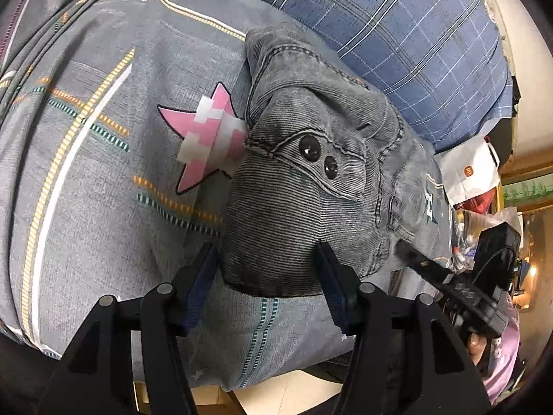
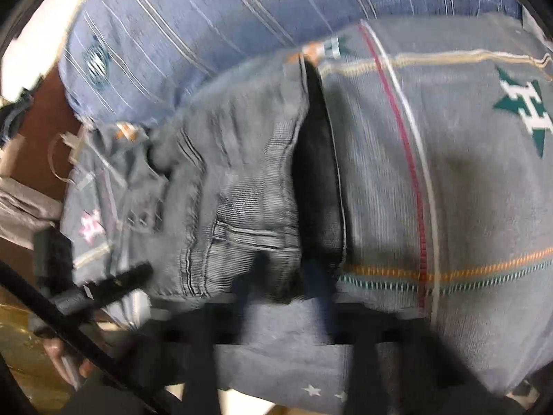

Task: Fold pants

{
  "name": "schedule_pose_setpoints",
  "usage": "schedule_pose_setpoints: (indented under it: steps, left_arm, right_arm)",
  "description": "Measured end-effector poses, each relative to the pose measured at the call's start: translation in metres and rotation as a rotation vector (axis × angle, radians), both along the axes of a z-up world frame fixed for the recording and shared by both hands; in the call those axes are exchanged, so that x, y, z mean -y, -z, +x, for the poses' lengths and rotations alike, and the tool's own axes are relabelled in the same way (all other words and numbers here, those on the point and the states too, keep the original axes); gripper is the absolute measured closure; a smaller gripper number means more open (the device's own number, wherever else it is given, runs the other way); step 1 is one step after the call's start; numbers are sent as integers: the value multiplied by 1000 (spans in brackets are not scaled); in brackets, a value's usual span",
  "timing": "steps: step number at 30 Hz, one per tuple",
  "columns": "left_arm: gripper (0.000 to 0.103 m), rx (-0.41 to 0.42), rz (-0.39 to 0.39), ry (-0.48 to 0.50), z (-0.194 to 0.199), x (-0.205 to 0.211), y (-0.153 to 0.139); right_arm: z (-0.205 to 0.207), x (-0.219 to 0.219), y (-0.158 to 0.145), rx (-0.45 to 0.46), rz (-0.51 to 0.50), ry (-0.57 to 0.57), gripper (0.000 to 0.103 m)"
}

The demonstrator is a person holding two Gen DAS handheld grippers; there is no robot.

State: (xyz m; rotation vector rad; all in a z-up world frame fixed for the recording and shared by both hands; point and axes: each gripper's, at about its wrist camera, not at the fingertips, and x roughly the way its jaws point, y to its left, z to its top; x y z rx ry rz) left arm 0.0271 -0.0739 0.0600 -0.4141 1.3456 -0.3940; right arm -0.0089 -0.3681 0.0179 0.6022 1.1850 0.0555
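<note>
The grey denim pants (image 1: pixel 311 180) lie bunched and folded on a grey patterned bedsheet (image 1: pixel 103 173), with two dark snap buttons facing up. My left gripper (image 1: pixel 266 269) is open, its blue-padded fingers straddling the near rounded fold of the pants without pinching it. The right gripper shows at the right of the left wrist view (image 1: pixel 428 263), beside the pants' edge. In the blurred right wrist view the pants (image 2: pixel 235 200) lie ahead, my right gripper (image 2: pixel 283 297) sits at their near edge, jaws spread, and the left gripper (image 2: pixel 114 280) shows at lower left.
A blue plaid pillow (image 1: pixel 397 34) lies behind the pants. A pink star print (image 1: pixel 211 138) is on the sheet left of them. A white paper bag (image 1: pixel 470 173) and clutter sit beyond the bed's right edge. The bed's near edge drops to a tiled floor (image 1: pixel 293 394).
</note>
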Motion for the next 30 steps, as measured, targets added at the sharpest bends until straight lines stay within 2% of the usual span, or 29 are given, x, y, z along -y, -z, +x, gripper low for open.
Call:
schedule_pose_setpoints:
  steps: [2, 5, 6, 7, 8, 10, 11, 13, 14, 15, 17, 21, 24, 26, 27, 29, 30]
  left_arm:
    - [46, -6, -5, -13, 2, 1, -2]
    - [46, 23, -2, -7, 3, 6, -8]
    - [46, 29, 5, 3, 4, 5, -7]
    - [46, 30, 15, 15, 4, 6, -3]
    - [44, 23, 19, 21, 5, 7, 1]
    - [43, -2, 14, 30, 7, 8, 8]
    - [43, 0, 18, 33, 7, 10, 8]
    - [44, 38, 40, 30, 7, 11, -1]
    - [44, 56, 42, 28, 8, 13, -5]
    - [44, 78, 43, 24, 9, 14, -10]
    - [44, 116, 33, -5, 11, 7, -21]
    - [44, 158, -25, -83, 23, -16, -36]
    - [44, 122, -54, -125, 40, -19, -44]
    - [44, 151, -18, -132, 54, -13, -61]
    - [43, 180, 9, -125, 60, -8, -68]
    - [28, 263, 62, -71, 82, 8, -83]
    - [25, 278, 71, -61, 91, 11, -82]
  right_arm:
    - [-1, -3, -11, 22, -33, -4, 95]
    - [-9, -5, -45, 114, -68, -21, 96]
    - [-8, -6, -47, 114, -90, -28, 96]
    - [-5, -8, -40, 83, -119, -35, 96]
    - [2, -12, -22, 13, -165, -55, 96]
    - [14, -24, 11, -118, -247, -117, 89]
    - [15, -26, 12, -114, -258, -109, 88]
    - [12, -28, -11, -37, -265, -123, 83]
    - [10, -27, -21, 6, -252, -115, 74]
    - [7, -24, -29, 41, -235, -101, 53]
    - [2, -17, -45, 118, -220, -58, 26]
    - [2, -5, -57, 170, -176, 14, 25]
    - [6, 5, -64, 238, -167, 134, 25]
    - [20, 19, -68, 235, -161, 189, 25]
    - [35, 23, -71, 227, -161, 164, 25]
    - [65, 32, -72, 197, -163, 126, 24]
    - [78, 39, -70, 184, -155, 117, 24]
